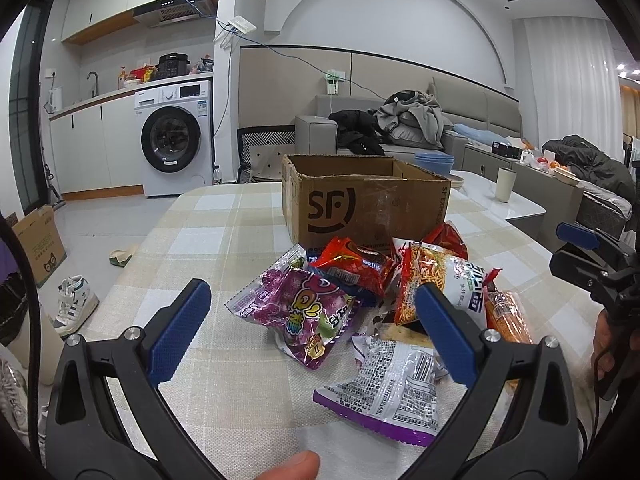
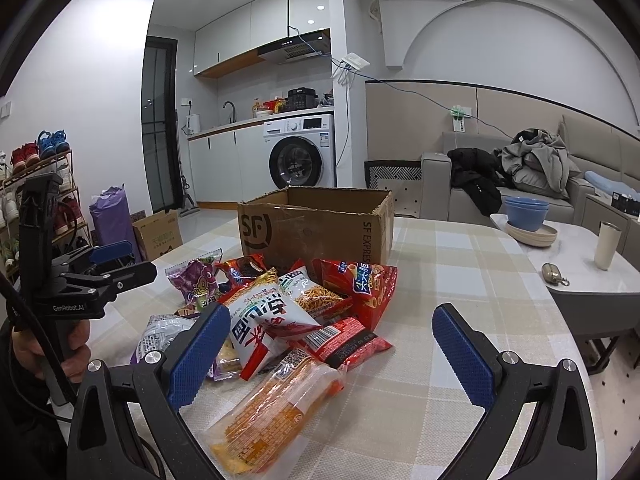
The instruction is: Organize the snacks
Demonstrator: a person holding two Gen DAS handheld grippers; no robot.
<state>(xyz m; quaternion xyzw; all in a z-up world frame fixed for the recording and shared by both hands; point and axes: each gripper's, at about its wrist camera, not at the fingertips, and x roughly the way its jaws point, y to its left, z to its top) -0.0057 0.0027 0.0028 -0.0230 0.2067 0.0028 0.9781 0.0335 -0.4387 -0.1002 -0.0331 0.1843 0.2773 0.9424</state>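
Both claws stood apart, gripping nothing. A purple bag [image 1: 298,312] lay between the left claw's [image 1: 312,320] fingers, the box [image 1: 360,204] beyond. An orange bag [image 2: 272,404] lay between the right claw's [image 2: 332,340] fingers.

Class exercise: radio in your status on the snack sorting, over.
Left tool open, empty, over purple packet. Right tool open, empty, over snack pile. Cardboard box open behind pile. Nothing blocking.

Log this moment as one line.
left gripper: open, empty | right gripper: open, empty | snack pile: on table | cardboard box: open
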